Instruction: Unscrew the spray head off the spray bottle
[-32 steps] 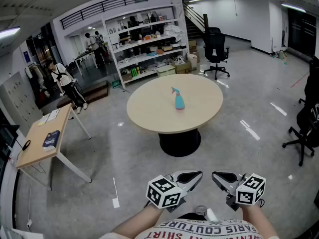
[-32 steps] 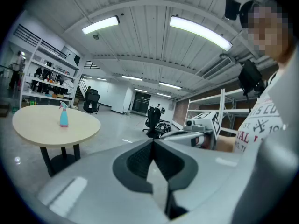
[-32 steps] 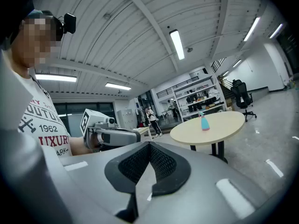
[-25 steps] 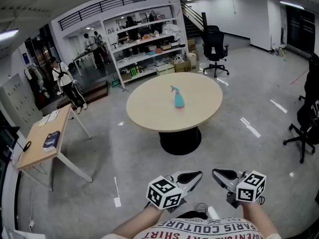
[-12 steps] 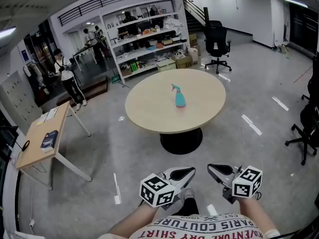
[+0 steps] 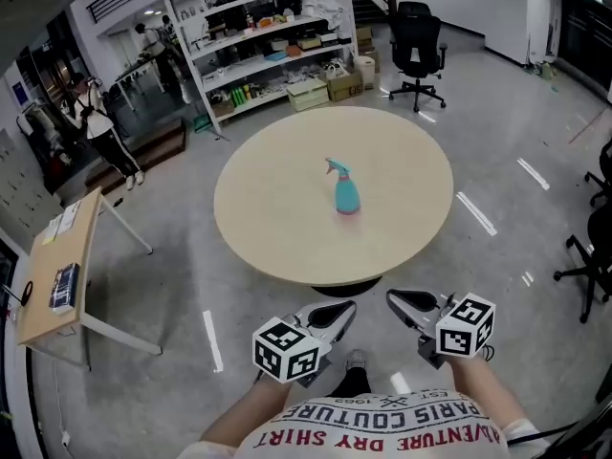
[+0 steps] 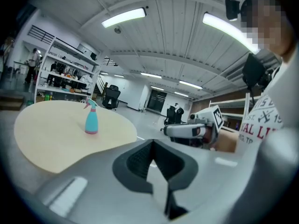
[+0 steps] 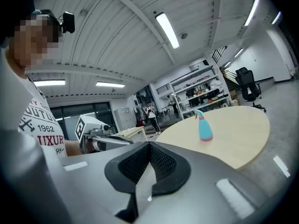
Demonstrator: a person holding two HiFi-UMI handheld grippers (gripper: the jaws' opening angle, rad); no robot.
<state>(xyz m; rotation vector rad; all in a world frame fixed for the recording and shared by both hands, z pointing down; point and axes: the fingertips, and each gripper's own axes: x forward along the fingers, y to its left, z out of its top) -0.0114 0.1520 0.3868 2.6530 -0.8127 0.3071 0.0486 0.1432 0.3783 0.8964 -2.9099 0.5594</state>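
A teal spray bottle (image 6: 345, 193) with a teal and pink spray head (image 6: 337, 168) stands upright near the middle of a round beige table (image 6: 277, 228). Both grippers are held low in front of the person's body, short of the table's near edge and far from the bottle. My left gripper (image 6: 342, 311) and my right gripper (image 6: 394, 300) are shut with nothing in them. The left gripper view has the bottle (image 7: 91, 121) far off beyond its closed jaws (image 7: 153, 160). In the right gripper view the bottle (image 8: 204, 128) stands far beyond the closed jaws (image 8: 148, 162).
Stocked shelving (image 6: 258, 27) and a black office chair (image 6: 414, 36) stand behind the table. A small wooden desk (image 6: 57, 266) is at the left, another black chair (image 6: 598, 247) at the right edge. People (image 6: 96, 127) stand at the far left.
The person has walked toward the round table, which is now nearer and lower in the head view. Both grippers stay shut and side by side.
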